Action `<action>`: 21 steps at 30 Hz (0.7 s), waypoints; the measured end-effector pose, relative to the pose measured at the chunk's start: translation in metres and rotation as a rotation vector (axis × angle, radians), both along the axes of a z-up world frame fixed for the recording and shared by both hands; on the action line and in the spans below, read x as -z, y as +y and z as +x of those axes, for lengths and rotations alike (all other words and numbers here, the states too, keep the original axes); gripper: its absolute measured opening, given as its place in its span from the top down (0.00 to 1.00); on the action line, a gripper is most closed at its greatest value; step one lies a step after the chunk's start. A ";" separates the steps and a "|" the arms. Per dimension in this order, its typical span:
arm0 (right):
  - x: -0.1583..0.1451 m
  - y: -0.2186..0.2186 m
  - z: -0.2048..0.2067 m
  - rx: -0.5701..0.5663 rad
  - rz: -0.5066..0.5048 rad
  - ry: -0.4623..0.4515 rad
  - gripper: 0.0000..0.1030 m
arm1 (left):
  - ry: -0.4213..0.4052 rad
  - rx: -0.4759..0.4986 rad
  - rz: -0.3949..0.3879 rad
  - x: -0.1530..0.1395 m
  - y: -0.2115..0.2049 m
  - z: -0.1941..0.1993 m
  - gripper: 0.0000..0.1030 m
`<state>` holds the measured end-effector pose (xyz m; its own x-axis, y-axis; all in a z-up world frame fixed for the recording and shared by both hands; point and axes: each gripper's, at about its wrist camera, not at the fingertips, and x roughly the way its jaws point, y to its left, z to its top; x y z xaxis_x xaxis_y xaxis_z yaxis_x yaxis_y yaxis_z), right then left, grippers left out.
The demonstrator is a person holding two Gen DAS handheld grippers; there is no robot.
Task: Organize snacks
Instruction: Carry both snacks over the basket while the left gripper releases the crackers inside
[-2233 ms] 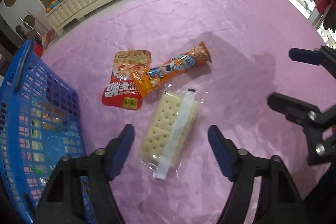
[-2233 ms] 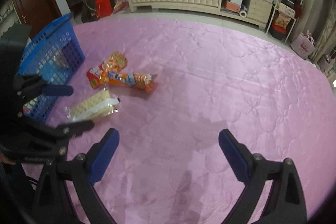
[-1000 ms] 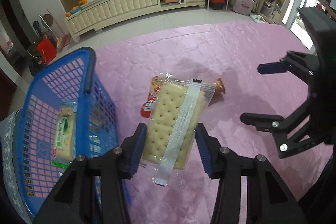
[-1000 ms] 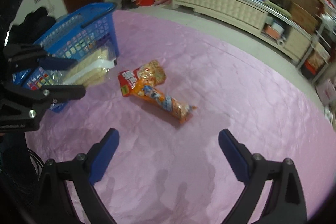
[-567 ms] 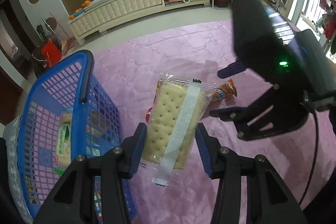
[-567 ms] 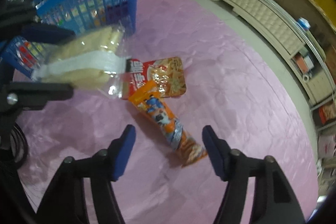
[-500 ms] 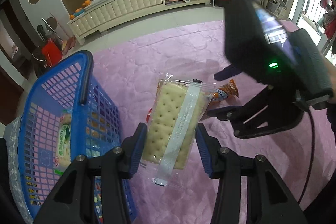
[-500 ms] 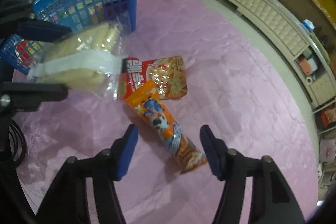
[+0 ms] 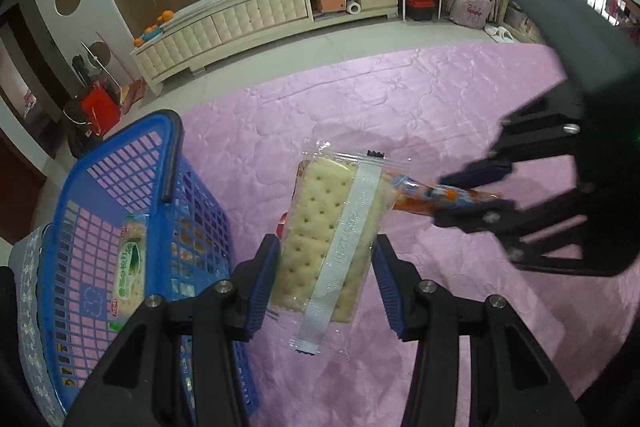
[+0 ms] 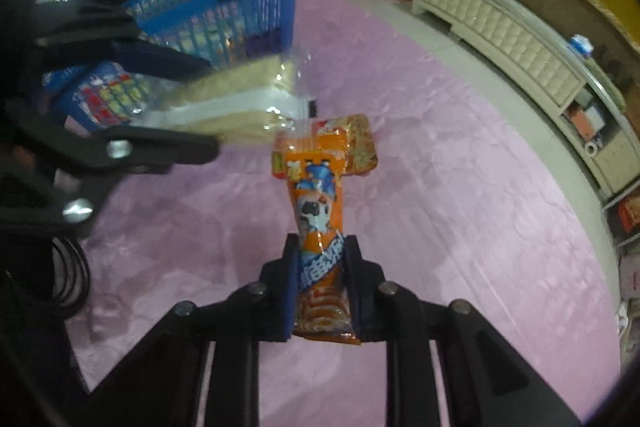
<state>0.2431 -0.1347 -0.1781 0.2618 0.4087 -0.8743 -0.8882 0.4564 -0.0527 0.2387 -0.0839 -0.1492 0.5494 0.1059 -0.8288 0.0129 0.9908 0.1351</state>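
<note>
My left gripper (image 9: 326, 259) is shut on a clear pack of pale crackers (image 9: 332, 227) and holds it in the air just right of the blue basket (image 9: 168, 155). The pack also shows in the right wrist view (image 10: 240, 103), with the left gripper (image 10: 204, 111) around it. My right gripper (image 10: 320, 263) is shut on a long orange snack tube (image 10: 320, 203); it also shows in the left wrist view (image 9: 436, 195), held by the right gripper (image 9: 472, 195). A red and orange flat snack pack (image 10: 360, 143) lies on the pink cloth beneath.
The blue basket (image 10: 224, 7) holds a green-labelled snack pack (image 9: 130, 267). The pink quilted cloth (image 9: 440, 99) covers the surface. A long cream cabinet (image 9: 248, 23) stands on the floor beyond the cloth's far edge.
My right gripper has closed on the orange snack tube and lifted its end. My left gripper still holds the cracker pack in the air beside the basket.
</note>
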 end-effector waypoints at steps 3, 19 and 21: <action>-0.020 -0.002 -0.021 0.028 -0.037 -0.045 0.76 | -0.022 -0.001 -0.019 -0.010 0.001 -0.012 0.56; -0.100 0.012 -0.095 0.102 -0.027 -0.160 0.76 | -0.159 0.029 -0.071 -0.082 0.047 -0.090 0.56; -0.108 0.019 -0.098 0.113 -0.003 -0.162 0.76 | -0.170 0.025 -0.053 -0.089 0.058 -0.100 0.56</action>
<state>0.1451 -0.1153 -0.0701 0.4430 0.3658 -0.8185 -0.8110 0.5526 -0.1920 0.1387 -0.0261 -0.0604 0.6844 0.0487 -0.7275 0.0195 0.9962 0.0849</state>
